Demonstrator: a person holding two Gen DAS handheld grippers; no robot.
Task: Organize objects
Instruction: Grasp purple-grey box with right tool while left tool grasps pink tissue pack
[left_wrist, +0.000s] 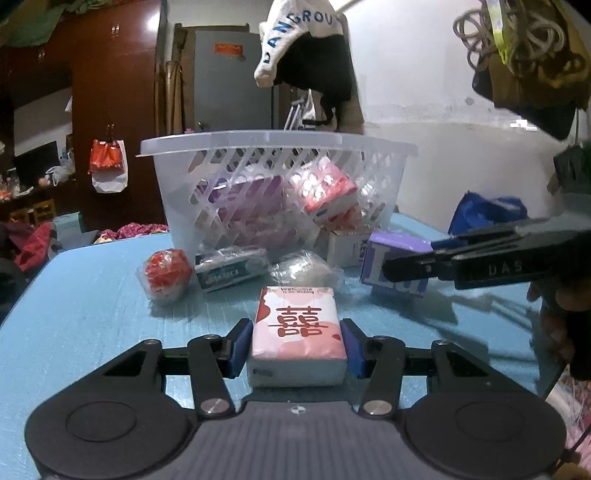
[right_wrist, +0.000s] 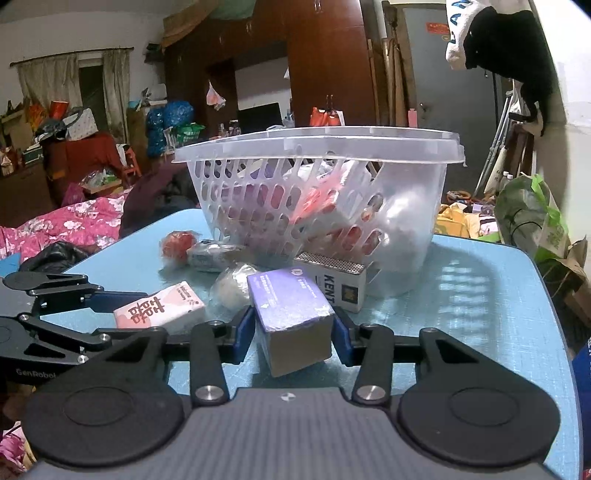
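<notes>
A clear plastic basket (left_wrist: 258, 142) stands at the back of the blue table and holds several tissue packs. My left gripper (left_wrist: 295, 341) straddles a pink-and-white tissue pack (left_wrist: 297, 328) lying on the table; its blue pads sit close to both sides, contact unclear. My right gripper (right_wrist: 293, 332) is shut on a purple box (right_wrist: 291, 306), tilted and lifted off the table. The purple box also shows in the left wrist view (left_wrist: 395, 258), with the right gripper (left_wrist: 406, 266) around it. The left gripper (right_wrist: 122, 310) and pink pack (right_wrist: 159, 306) show in the right wrist view.
In front of the basket (right_wrist: 314, 142) lie a red wrapped ball (left_wrist: 168, 271), a dark wrapped pack (left_wrist: 231, 267), a clear-wrapped white lump (left_wrist: 303, 266) and a KENT box (right_wrist: 332, 284). The table (left_wrist: 74, 314) edge is to the left; bags and clutter surround it.
</notes>
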